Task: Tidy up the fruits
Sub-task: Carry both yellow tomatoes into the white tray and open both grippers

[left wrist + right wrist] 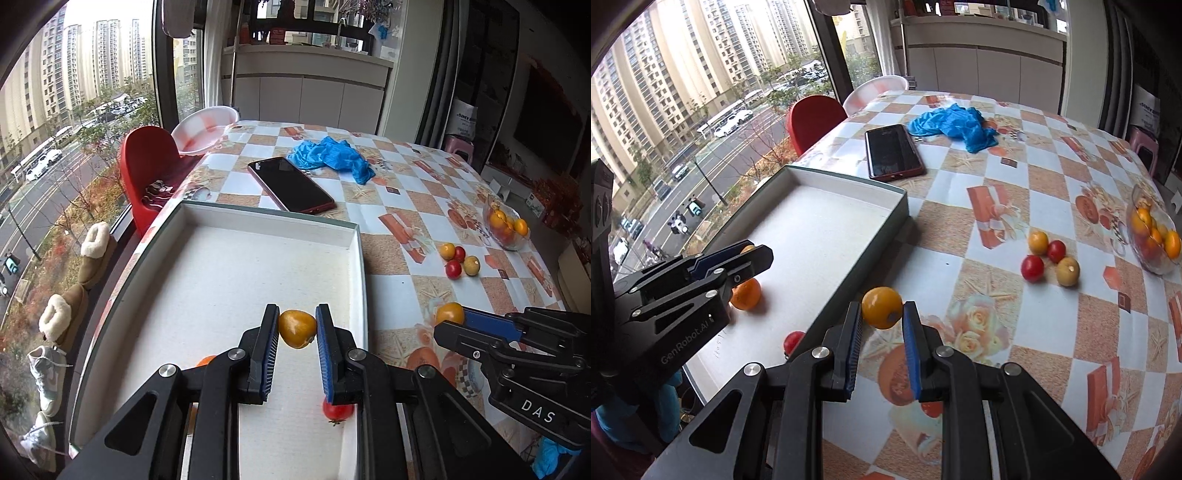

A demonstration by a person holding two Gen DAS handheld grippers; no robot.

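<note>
My left gripper (297, 314) is shut on a yellow-orange tomato (297, 328) above the white tray (240, 277). An orange fruit (746, 293) and a red tomato (793, 341) lie in the tray (827, 221). My right gripper (882, 308) is shut on a round yellow tomato (882, 307) over the tablecloth, just right of the tray's edge. In the left wrist view the right gripper (452, 321) shows at the right with its yellow tomato (450, 313). Several loose red and yellow tomatoes (1049, 258) sit farther right on the table.
A glass bowl (1152, 236) with orange fruits stands near the table's right edge. A dark phone (892, 151) and a crumpled blue glove (953, 123) lie beyond the tray. A red chair (147, 166) and a white basin (203, 129) are at the window side.
</note>
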